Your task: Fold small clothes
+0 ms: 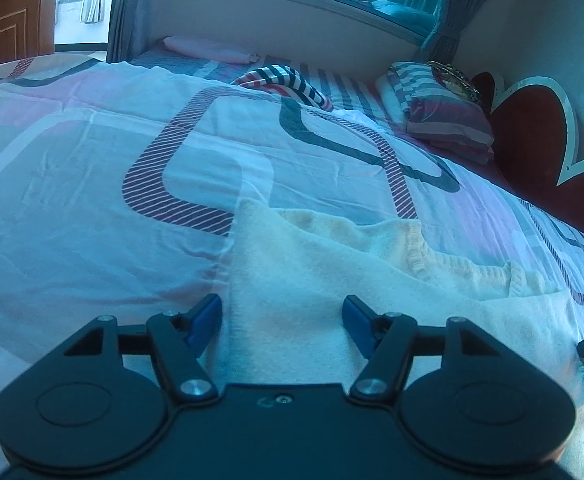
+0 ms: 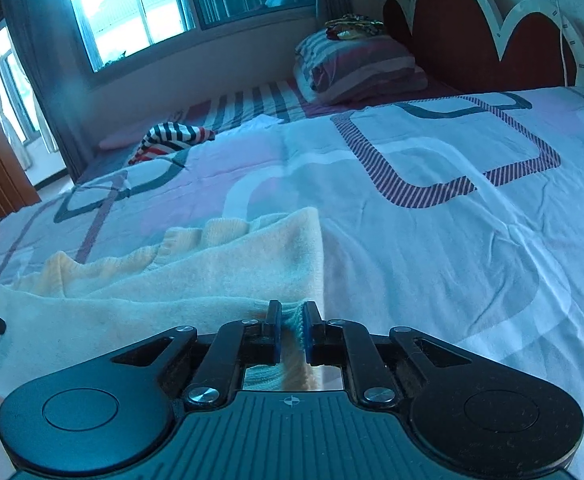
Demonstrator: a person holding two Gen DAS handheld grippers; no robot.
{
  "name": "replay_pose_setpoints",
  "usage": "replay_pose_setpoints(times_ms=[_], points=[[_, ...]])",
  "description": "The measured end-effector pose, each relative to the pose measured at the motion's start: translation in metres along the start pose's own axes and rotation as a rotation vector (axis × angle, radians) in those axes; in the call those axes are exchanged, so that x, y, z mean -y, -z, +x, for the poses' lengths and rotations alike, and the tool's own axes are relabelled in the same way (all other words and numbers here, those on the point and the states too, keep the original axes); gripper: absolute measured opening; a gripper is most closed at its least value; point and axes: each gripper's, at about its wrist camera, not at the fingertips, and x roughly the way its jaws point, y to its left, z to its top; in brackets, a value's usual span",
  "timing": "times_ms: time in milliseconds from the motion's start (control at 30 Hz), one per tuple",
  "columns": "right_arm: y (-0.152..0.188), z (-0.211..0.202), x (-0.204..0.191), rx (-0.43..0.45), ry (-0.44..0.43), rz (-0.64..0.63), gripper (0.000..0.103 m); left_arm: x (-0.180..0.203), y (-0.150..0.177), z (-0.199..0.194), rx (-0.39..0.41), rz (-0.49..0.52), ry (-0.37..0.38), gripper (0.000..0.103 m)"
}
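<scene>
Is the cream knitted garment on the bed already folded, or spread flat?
Partly folded: the cream knitted garment lies in overlapping layers, ribbed edges showing beneath the top layer. The right gripper pinches its near edge.

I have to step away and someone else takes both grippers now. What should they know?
Right gripper: shut on the near hem of the cream knit garment.
Left gripper: open, its jaws astride the garment's other near corner, not pinching.
Garment lies spread on the bedspread, unfolded.
A striped garment waits farther back.
Left: grip the left corner, then fold.
</scene>
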Motion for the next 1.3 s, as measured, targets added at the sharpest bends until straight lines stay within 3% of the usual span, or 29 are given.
replay_pose_setpoints(times_ms=[33, 67, 100, 133, 167, 233, 333, 367, 500, 533, 600, 633, 767, 867, 933, 1100, 1300], points=[[0.0, 0.001, -0.001, -0.008, 0.001, -0.005, 0.01, 0.0, 0.0, 0.0, 0.003, 0.0, 0.0, 0.062], [0.001, 0.002, -0.002, -0.011, 0.006, -0.012, 0.01, 0.001, 0.001, 0.0, 0.01, 0.002, 0.002, 0.051], [0.001, 0.002, -0.003, -0.013, 0.01, -0.017, 0.009, 0.001, 0.001, 0.0, 0.011, 0.004, -0.002, 0.049], [0.0, 0.002, -0.004, -0.016, 0.014, -0.026, 0.0, 0.001, 0.001, 0.0, 0.013, -0.002, -0.002, 0.047], [-0.001, 0.0, -0.006, -0.005, 0.015, -0.033, 0.0, 0.0, 0.0, 0.0, 0.015, -0.008, 0.0, 0.042], [-0.003, -0.012, -0.011, 0.08, 0.025, -0.046, 0.0, -0.003, -0.003, -0.001, 0.01, -0.027, 0.01, 0.041], [-0.005, -0.03, -0.021, 0.204, 0.034, -0.117, 0.0, -0.008, -0.005, 0.002, -0.007, -0.05, 0.017, 0.046], [-0.005, -0.027, -0.022, 0.198, 0.045, -0.139, 0.0, -0.009, -0.005, 0.003, -0.007, -0.051, 0.016, 0.046], [0.004, 0.005, -0.009, 0.028, 0.071, -0.105, 0.001, -0.005, -0.007, 0.005, -0.01, -0.049, 0.019, 0.058], [0.008, 0.005, -0.006, 0.038, 0.082, -0.091, 0.003, -0.004, -0.008, 0.006, -0.009, -0.047, 0.017, 0.059], [0.008, -0.002, -0.002, 0.067, 0.116, -0.061, 0.02, -0.002, -0.009, 0.008, 0.0, -0.041, 0.009, 0.059], [0.008, -0.008, 0.0, 0.094, 0.131, -0.044, 0.027, -0.002, -0.009, 0.009, 0.007, -0.038, 0.006, 0.055], [0.002, -0.023, -0.009, 0.149, 0.072, -0.049, 0.027, -0.001, -0.009, 0.012, 0.038, -0.035, -0.031, 0.026], [0.006, -0.014, -0.026, 0.099, 0.017, -0.108, 0.027, -0.004, -0.009, 0.011, 0.067, -0.039, -0.063, 0.015], [0.013, -0.004, -0.031, 0.063, 0.037, -0.145, 0.027, -0.007, -0.008, 0.01, 0.082, -0.031, -0.086, 0.013], [0.015, 0.012, -0.018, 0.029, 0.099, -0.111, 0.028, -0.004, -0.008, 0.009, 0.076, 0.011, -0.111, 0.014], [0.017, -0.026, -0.027, 0.058, 0.032, -0.117, 0.028, 0.006, -0.004, -0.031, 0.106, 0.052, -0.106, 0.037]])
